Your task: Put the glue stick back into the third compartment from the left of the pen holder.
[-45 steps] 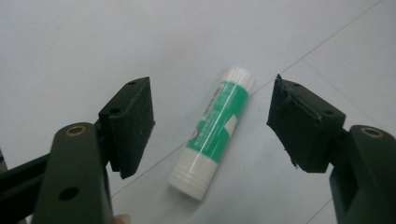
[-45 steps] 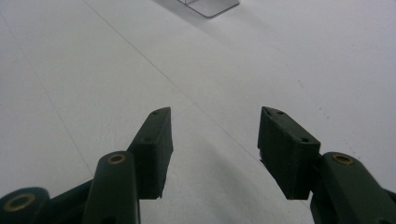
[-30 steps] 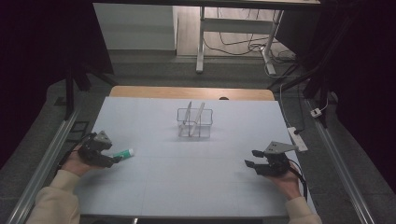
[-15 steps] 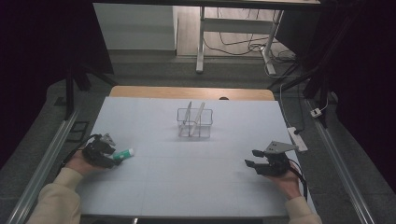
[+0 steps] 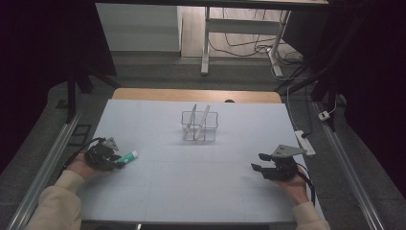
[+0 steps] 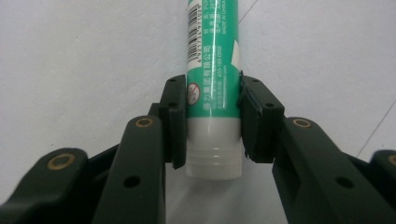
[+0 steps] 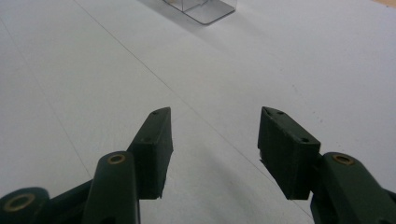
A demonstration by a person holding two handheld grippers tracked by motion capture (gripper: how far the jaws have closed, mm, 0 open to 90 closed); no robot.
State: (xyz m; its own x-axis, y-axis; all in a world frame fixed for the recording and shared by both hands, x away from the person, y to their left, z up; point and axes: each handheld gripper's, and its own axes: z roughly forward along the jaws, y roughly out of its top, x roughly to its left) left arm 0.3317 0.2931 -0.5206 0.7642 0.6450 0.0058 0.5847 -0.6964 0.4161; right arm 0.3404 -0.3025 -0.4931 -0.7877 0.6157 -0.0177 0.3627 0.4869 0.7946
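Left gripper [image 6: 212, 121], jaws just closing, now clamped on glue stick [image 6: 212, 65] lying on tabletop [image 5: 191, 182]. Right gripper [image 7: 215, 140] apart, empty. Lift and transfer to clear organizer [image 5: 199, 125] likely remain.

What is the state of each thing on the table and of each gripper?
Tube: lying flat on the table, clamped near its white end.
Left gripper: jaws just closed, pads against the tube.
Right gripper: open, nothing between the jaws.
Clear rack: upright, empty.
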